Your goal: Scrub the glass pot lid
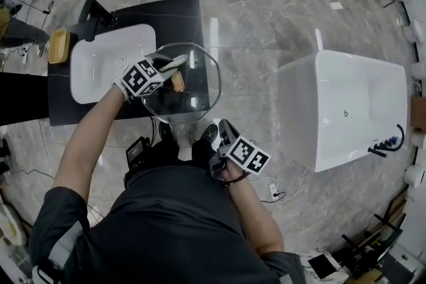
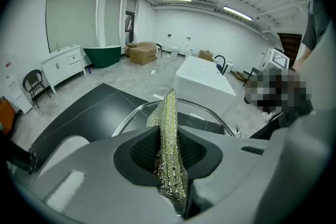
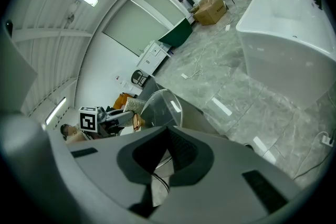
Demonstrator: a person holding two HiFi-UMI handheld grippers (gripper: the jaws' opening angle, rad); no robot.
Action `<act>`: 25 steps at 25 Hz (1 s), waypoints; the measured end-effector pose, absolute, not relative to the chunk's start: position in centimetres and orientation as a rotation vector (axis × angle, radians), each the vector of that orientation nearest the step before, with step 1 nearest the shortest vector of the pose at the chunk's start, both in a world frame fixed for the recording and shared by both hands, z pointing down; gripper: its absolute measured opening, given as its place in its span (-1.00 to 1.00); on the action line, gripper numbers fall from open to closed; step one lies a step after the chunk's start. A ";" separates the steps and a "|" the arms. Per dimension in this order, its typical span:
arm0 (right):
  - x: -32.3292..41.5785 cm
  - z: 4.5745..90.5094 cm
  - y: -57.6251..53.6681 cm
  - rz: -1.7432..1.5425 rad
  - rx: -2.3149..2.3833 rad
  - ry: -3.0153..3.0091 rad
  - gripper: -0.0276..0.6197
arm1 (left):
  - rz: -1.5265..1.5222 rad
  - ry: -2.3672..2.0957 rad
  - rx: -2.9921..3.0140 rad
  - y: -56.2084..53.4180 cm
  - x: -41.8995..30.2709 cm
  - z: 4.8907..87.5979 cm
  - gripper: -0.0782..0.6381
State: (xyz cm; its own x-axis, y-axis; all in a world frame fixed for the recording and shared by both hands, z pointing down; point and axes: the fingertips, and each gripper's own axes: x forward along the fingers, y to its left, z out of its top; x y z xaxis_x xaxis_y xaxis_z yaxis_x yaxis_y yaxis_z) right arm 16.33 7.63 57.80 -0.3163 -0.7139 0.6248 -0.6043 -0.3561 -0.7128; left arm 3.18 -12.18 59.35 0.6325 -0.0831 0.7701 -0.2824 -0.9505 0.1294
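- The left gripper (image 2: 169, 168) is clamped on a glittery green scouring pad (image 2: 170, 113). The pad stands on edge between the jaws and projects past their tips.
- The right gripper (image 3: 160, 160) is closed on the rim of the glass pot lid (image 3: 160, 105). A thin strip of the rim is seen pinched between the jaws, and the rest of the lid rises ahead of them.
- In the head view, the glass pot lid (image 1: 193, 93) is held in the air in front of the person, just ahead of the right gripper (image 1: 212, 136) and tilted up from it.
- The brown knob (image 1: 178, 82) is seen at the centre of the lid, on the face turned toward the left gripper (image 1: 160, 68).
- The scouring pad (image 1: 171, 62) is held at the part of the lid farthest from the right gripper's jaws, just beyond the knob. Contact between pad and glass cannot be confirmed.
- A white basin (image 1: 110, 60) set in a dark countertop (image 1: 176, 16) lies below and outboard of the left gripper.
- A white bathtub (image 1: 346, 110) stands well apart, outboard of the right gripper.
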 end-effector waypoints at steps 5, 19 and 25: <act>15.5 57.7 7.5 -1.764 -1.783 1.718 -0.89 | 1.222 -0.258 2.645 -10.4 0.8 58.9 -0.57; 13.1 57.7 8.1 -1.761 -1.778 1.684 -0.89 | 1.721 0.022 2.946 -1.2 2.7 56.8 -0.57; 13.2 57.8 8.3 -1.763 -1.780 1.658 -0.89 | 1.672 0.035 2.950 1.0 2.8 56.3 -0.57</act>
State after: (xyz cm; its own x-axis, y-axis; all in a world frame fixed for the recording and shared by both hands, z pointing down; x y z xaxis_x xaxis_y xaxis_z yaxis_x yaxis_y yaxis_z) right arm 13.16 8.32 57.83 -0.2916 -0.7312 0.6167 -0.5708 -0.3843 -0.7256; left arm 2.85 1.02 56.28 0.5211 -0.1041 0.8472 0.1395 -0.9688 -0.2048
